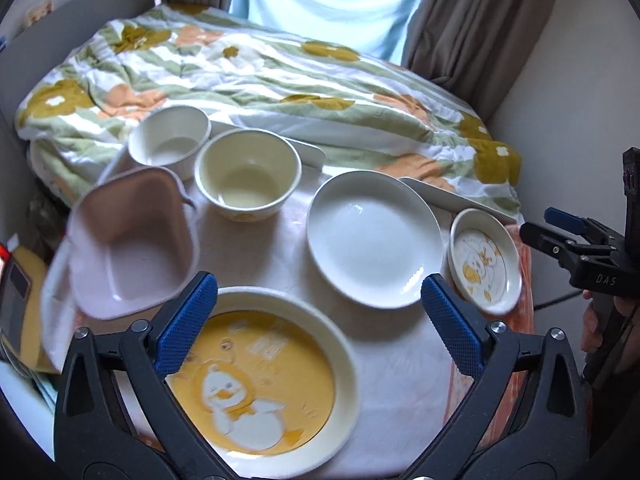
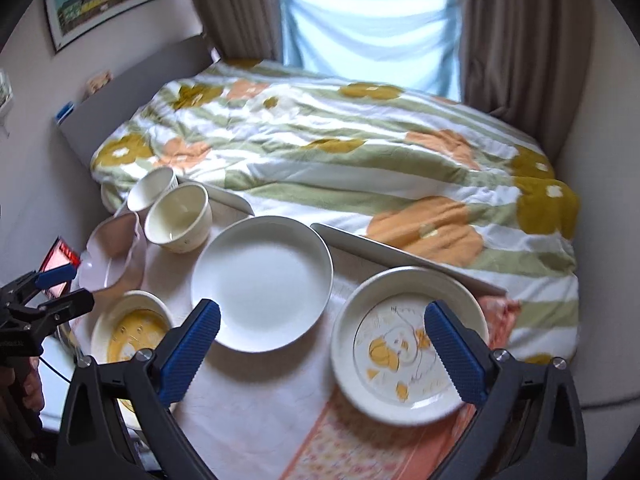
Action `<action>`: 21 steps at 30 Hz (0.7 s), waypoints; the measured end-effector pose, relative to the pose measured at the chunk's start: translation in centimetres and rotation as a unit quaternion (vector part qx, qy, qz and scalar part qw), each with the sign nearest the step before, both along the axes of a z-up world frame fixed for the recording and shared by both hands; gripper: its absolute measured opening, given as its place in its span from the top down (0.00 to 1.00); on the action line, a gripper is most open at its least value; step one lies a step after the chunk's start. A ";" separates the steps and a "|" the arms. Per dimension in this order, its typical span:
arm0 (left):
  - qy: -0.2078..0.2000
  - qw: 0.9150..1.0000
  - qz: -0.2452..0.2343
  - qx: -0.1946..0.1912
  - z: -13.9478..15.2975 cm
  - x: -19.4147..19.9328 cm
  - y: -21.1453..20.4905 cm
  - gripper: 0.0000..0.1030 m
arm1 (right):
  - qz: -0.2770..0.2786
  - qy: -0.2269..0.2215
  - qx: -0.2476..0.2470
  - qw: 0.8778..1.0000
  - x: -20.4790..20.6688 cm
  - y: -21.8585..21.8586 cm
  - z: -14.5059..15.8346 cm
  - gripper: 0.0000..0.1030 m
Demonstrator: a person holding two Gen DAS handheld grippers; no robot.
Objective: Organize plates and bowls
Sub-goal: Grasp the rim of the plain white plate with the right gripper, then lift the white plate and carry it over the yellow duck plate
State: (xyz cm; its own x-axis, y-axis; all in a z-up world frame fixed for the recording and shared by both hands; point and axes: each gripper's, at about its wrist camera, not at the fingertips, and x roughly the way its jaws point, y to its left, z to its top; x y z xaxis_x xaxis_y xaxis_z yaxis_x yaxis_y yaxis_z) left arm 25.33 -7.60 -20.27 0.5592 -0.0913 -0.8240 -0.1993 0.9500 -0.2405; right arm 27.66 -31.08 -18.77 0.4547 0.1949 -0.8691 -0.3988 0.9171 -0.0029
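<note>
On the cloth-covered table (image 2: 248,420) beside the bed, dishes lay spread singly, none stacked, so sorting looked barely begun. Plain white plate (image 1: 374,238) sat mid-table; yellow duck plate (image 1: 264,376) under left gripper (image 1: 316,328); pink square bowl (image 1: 128,244) left; two cream bowls (image 1: 248,174) behind; small duck dish (image 2: 408,344) under right gripper (image 2: 322,350). Both grippers hovered wide apart, empty, probably lining up over plates to grab.
</note>
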 end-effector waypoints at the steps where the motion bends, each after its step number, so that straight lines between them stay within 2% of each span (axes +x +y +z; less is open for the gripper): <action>1: 0.011 1.000 0.006 -0.007 -1.0 1.1 -0.4 0.09 | 0.015 0.014 0.001 1.000 1.2 0.0 -0.9 0.09; 3: 0.032 0.999 0.016 -0.018 -3.3 3.3 -1.1 0.18 | 0.047 0.048 0.002 0.998 3.7 0.1 -3.4 0.23; 5: 0.053 0.998 0.023 -0.017 -5.3 4.9 -1.6 0.33 | 0.074 0.077 0.001 0.994 5.5 0.4 -5.6 0.33; 9: 0.088 0.995 0.033 -0.028 -9.2 7.5 -2.1 0.41 | 0.112 0.127 -0.005 0.986 8.3 1.0 -10.1 0.47; 11: 0.099 0.994 0.038 -0.027 -10.5 8.2 -2.1 0.50 | 0.122 0.148 -0.003 0.981 9.3 1.1 -11.8 0.54; 14: 0.110 0.992 0.047 -0.030 -11.6 8.9 -2.0 0.54 | 0.137 0.166 0.000 0.977 10.1 1.2 -13.3 0.66; 17: 0.116 0.991 0.050 -0.032 -12.3 9.3 -2.0 0.59 | 0.155 0.177 0.000 0.972 10.3 1.5 -14.2 0.70; 21: 0.122 0.991 0.052 -0.030 -12.8 9.3 -1.8 0.67 | 0.166 0.190 0.004 0.968 10.4 1.7 -14.9 0.84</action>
